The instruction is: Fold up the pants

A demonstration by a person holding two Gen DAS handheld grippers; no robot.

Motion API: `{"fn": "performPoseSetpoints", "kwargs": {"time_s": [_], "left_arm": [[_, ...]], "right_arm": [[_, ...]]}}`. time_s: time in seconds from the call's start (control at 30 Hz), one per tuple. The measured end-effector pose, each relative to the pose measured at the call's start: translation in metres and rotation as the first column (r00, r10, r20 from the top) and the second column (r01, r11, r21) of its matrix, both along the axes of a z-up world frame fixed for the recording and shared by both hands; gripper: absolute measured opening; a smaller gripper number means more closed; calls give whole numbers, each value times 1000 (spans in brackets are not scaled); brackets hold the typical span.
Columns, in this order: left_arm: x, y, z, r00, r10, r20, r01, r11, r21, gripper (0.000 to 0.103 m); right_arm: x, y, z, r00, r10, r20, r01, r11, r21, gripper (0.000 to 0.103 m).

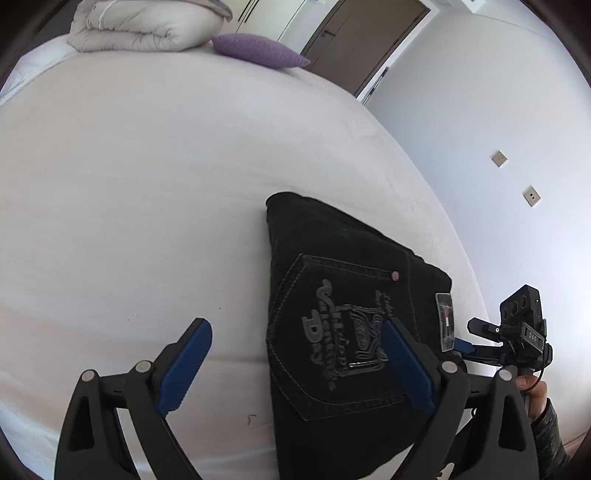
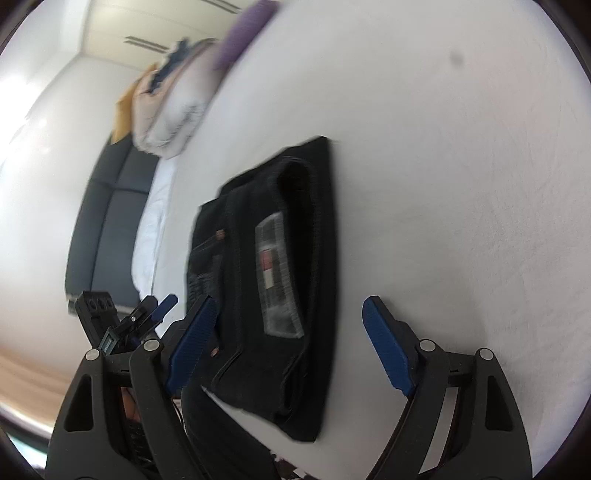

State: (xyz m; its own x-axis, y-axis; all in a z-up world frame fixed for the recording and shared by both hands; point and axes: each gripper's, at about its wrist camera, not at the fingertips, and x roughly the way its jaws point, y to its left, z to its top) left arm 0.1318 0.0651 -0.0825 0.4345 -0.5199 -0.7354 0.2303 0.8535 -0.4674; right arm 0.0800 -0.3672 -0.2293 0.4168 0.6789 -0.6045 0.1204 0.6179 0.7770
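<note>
In the left wrist view, the black pants (image 1: 343, 295) lie folded into a compact, thick bundle on the white bed (image 1: 147, 184), near its right edge, back pocket with its embroidered logo facing up and a waistband label showing beside it. The left gripper (image 1: 295, 365) stands wide open with nothing between its blue pads (image 1: 184, 369); one pad is over bare sheet, the other over the pocket, and whether it touches the cloth I cannot tell. The right gripper (image 1: 465, 345) shows at the far right, just beside the bundle. A folded duvet (image 1: 147, 26) and a purple pillow (image 1: 258, 50) sit at the far end of the bed. In the right wrist view, somewhat blurred, the same pants (image 2: 280, 266) show stacked layers at the open end, and the right gripper (image 2: 288, 343) is spread wide and empty, straddling the near end of the bundle. The left gripper (image 2: 159, 310) appears small at the lower left. The folding looks essentially done; at most a final tidy or press remains.
</note>
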Motion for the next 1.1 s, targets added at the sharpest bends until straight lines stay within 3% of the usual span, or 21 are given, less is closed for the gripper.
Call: {"fn": "performPoseSetpoints", "kwargs": {"time_s": [0.1, 0.23, 0.3, 0.33, 0.37, 0.4, 0.5, 0.7, 0.93, 1.1], "left_arm": [[15, -9, -17, 996, -55, -65, 54, 998, -14, 91], [27, -29, -34, 987, -111, -119, 112, 994, -1, 87], [30, -36, -34, 985, -130, -118, 130, 991, -3, 82], [32, -40, -35, 982, -145, -125, 145, 989, -6, 70], [32, -43, -35, 980, -154, -130, 154, 988, -7, 64], [33, -48, -36, 978, -160, -133, 162, 987, 4, 62], [32, -53, -37, 979, -159, -129, 161, 987, 10, 50], [20, -61, -14, 987, -141, -74, 144, 989, 34, 24], [22, -97, 40, 983, -180, 45, 179, 984, 25, 23], [40, -127, 36, 978, -206, 45, 207, 978, -14, 23]], "right_arm": [[11, 7, 1, 1000, 29, 7, -30, 999, 23, 80], [28, 21, -1, 998, 65, -12, -65, 998, -22, 78], [33, 24, -3, 998, 54, -16, -54, 999, -9, 69], [36, 28, -4, 998, 55, -16, -55, 998, -13, 65], [38, 31, -6, 998, 59, -15, -59, 998, -26, 53], [39, 33, -7, 998, 62, -17, -63, 997, -48, 34], [40, 40, -12, 998, 53, -17, -54, 997, -57, 26], [36, 49, 19, 993, 83, 81, -71, 986, -148, 17], [41, 8, 76, 979, 76, 188, -48, 987, -151, 16], [53, -38, 90, 979, 43, 200, -13, 989, -147, 16]]}}
